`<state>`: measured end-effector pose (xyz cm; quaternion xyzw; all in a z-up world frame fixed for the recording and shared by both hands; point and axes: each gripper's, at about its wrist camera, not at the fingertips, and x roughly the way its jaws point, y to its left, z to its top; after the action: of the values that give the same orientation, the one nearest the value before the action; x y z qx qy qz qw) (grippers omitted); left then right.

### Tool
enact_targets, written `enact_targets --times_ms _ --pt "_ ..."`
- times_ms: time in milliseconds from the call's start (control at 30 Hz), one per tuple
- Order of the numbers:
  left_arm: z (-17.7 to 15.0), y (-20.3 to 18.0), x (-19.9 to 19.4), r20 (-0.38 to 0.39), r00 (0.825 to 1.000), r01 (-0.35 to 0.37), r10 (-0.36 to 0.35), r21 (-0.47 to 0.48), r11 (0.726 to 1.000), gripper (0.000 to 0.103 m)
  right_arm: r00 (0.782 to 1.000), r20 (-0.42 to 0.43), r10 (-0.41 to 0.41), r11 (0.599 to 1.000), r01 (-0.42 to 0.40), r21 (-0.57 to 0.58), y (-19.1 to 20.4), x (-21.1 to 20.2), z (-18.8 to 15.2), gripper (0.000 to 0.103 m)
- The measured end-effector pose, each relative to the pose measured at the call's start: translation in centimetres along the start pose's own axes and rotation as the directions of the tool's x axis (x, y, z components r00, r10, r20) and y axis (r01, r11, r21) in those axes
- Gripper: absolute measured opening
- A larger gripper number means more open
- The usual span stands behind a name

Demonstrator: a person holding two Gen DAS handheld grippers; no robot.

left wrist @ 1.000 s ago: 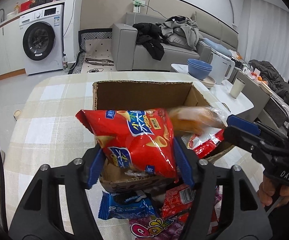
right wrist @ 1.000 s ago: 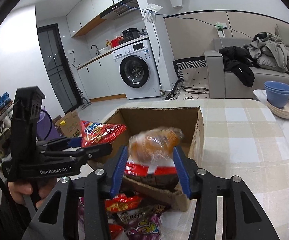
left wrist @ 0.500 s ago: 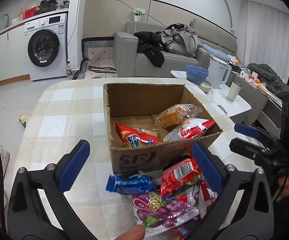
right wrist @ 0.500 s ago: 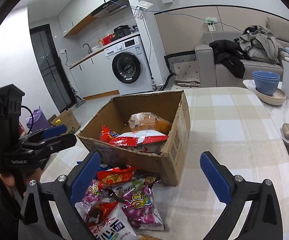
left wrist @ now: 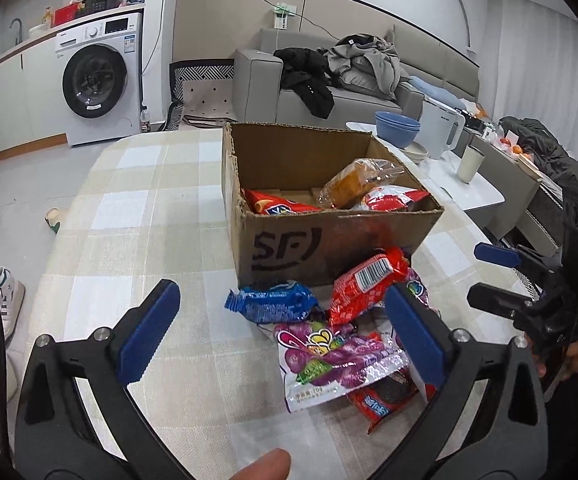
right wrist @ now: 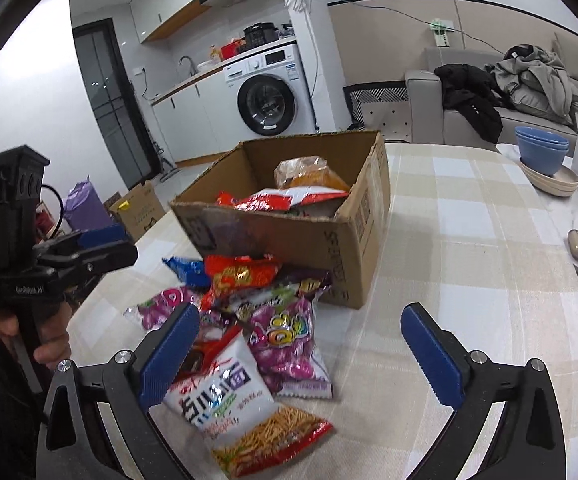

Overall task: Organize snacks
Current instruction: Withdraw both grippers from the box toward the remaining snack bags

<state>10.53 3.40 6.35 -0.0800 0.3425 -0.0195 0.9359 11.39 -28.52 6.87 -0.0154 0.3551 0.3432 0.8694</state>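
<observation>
A brown cardboard box (left wrist: 329, 240) (right wrist: 289, 236) stands on the checked table and holds a red chip bag (left wrist: 273, 205), a clear-wrapped bread pack (left wrist: 359, 182) and a red-white bag (left wrist: 393, 196). Several loose snack packets lie in front of it: a blue one (left wrist: 275, 302), a red one (left wrist: 365, 284), a purple one (left wrist: 329, 356) (right wrist: 285, 340) and a white noodle bag (right wrist: 229, 404). My left gripper (left wrist: 285, 332) is open and empty above the pile. My right gripper (right wrist: 301, 350) is open and empty, near the pile's right side.
The checked tablecloth (left wrist: 137, 216) reaches left and right of the box. A side table with blue bowls (right wrist: 543, 152), a kettle (left wrist: 443, 130) and a cup (left wrist: 471, 164) stands to the right. A sofa (left wrist: 273, 80) and washing machine (left wrist: 97, 80) are behind.
Both grippers let go of the red chip bag and the bread pack into the box, opened wide, and pulled back toward the loose pile in front.
</observation>
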Motion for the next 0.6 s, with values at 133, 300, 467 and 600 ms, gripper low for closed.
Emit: enact_targets --times_ms 133,300,467,600 --pt "-0.5 -0.2 -0.5 -0.008 1.000 0.001 -0.001 0.006 1.000 0.102 1.000 -0.023 0.011 1.000 -0.012 -0.017 0.0 -0.2 -0.7 0.102" --pt "-0.4 -0.6 -0.5 -0.023 1.000 0.010 -0.010 0.010 1.000 0.102 0.998 -0.040 0.048 0.997 -0.050 -0.062 0.5 -0.5 -1.1 0.102" --pt "-0.6 -1.1 -0.2 -0.040 0.999 0.010 -0.009 0.026 1.000 0.102 0.994 -0.088 0.071 0.991 -0.080 -0.103 1.3 0.0 -1.7 0.102" --pt "-0.8 -1.5 0.1 -0.058 0.998 0.011 -0.009 0.046 0.999 0.102 0.986 -0.140 0.091 0.986 -0.109 -0.126 1.8 1.0 -2.3 0.102"
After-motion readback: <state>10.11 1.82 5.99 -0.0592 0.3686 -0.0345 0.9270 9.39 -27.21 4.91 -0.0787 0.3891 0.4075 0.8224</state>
